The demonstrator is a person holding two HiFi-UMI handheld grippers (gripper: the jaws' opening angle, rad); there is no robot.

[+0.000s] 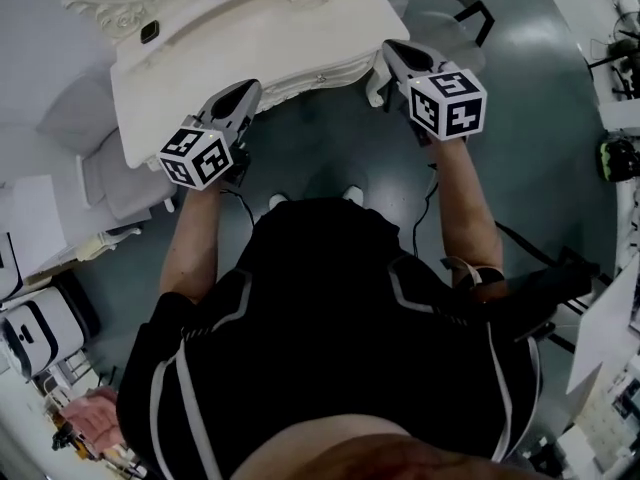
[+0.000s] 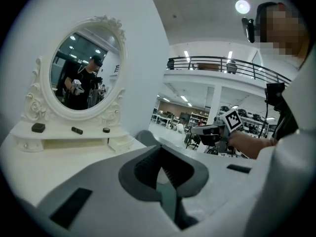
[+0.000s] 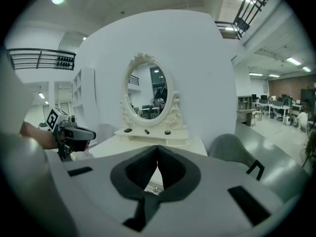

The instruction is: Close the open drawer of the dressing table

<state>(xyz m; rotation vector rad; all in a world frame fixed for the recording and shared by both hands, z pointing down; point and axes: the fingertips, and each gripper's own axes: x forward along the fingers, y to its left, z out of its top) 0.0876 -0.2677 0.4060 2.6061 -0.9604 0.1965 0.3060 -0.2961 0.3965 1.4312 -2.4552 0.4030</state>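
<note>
The white dressing table (image 1: 250, 38) with its oval mirror (image 2: 81, 78) stands right in front of me. Its scalloped front edge (image 1: 300, 80) runs between my two grippers; I cannot make out from the head view how far a drawer stands out. My left gripper (image 1: 248, 90) is at the front edge's left part, jaws shut and holding nothing (image 2: 161, 146). My right gripper (image 1: 392, 48) is at the front right corner, also shut and holding nothing (image 3: 157, 146). Through the gap under its tips a small pale knob (image 3: 154, 188) shows.
A grey chair (image 1: 440, 18) stands behind the table's right corner. A white padded seat (image 1: 110, 178) is at the table's left. Small dark items (image 2: 38, 128) lie on the shelf under the mirror. A cable (image 1: 432, 193) hangs by my right arm.
</note>
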